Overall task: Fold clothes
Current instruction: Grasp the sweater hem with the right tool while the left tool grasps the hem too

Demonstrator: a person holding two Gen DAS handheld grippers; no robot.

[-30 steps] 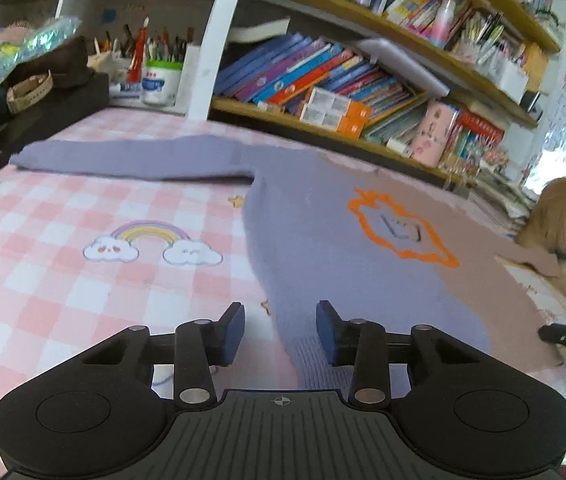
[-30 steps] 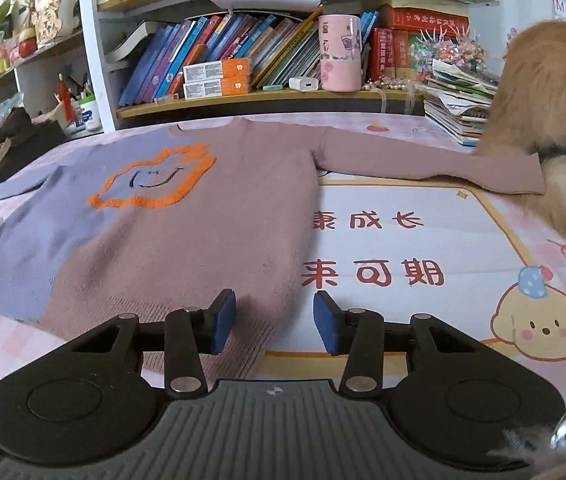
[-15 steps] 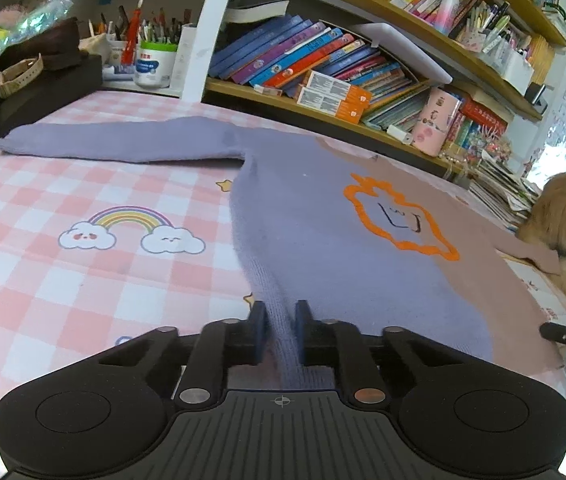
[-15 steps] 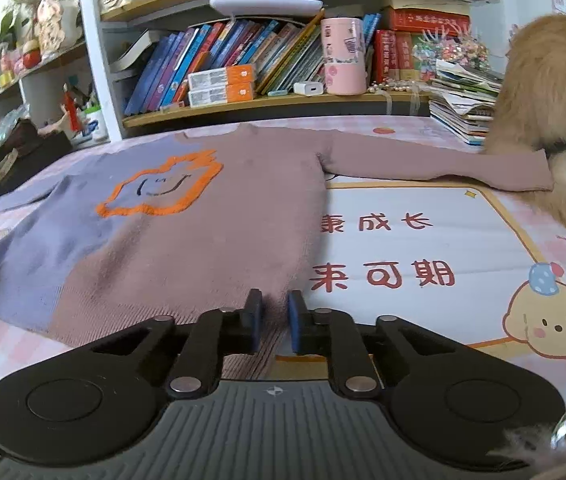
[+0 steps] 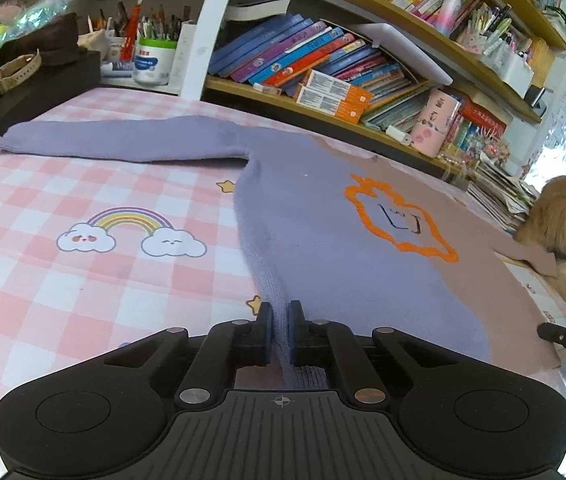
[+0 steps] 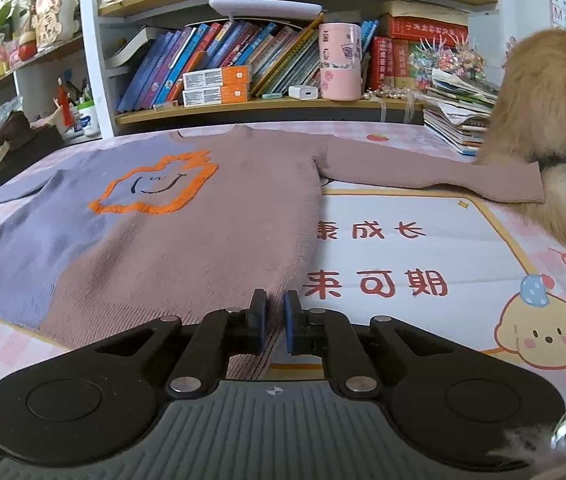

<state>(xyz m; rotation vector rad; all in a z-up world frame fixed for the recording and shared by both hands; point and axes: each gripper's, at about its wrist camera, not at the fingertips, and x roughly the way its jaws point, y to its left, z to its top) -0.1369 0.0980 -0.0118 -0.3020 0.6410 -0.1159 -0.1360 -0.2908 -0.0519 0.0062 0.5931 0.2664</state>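
**Both claws clamped on the sweater hem**

The left gripper (image 5: 279, 330), black with blue pads, is pinched onto the near edge of the two-tone knitted sweater (image 5: 323, 240), a ridge of lilac knit standing up between its closed fingers. The right gripper (image 6: 274, 322) is likewise clenched on the same hem at the mauve-brown corner, with fabric caught between its pads.

The sweater (image 6: 187, 240) lies flat and face up on the pink-and-white checked tablecloth (image 5: 63, 288), lilac on one half and mauve-brown on the other, with an orange-outlined cloud face (image 6: 155, 190) on the chest. Its lilac sleeve (image 5: 123, 142) stretches out sideways across the cloth, and its brown sleeve (image 6: 435, 174) does the same on the opposite side.

A fluffy ginger animal (image 6: 551, 120) sits on the table at the end of the brown sleeve, its fur touching the cuff. Behind the sweater runs a wooden bookshelf (image 6: 267, 106) with leaning books, two orange-and-white boxes (image 6: 217, 86), a pink printed tumbler (image 6: 339, 66) and a white charger (image 6: 303, 92). A stack of magazines (image 6: 459, 120) sits beside the animal. On the far left are a white tub of pens (image 5: 154, 60) and a dark bag with a woven strap (image 5: 19, 74). A rainbow print (image 5: 131, 232) and a yellow cartoon puppy print (image 6: 543, 332) decorate the cloth beside the garment.
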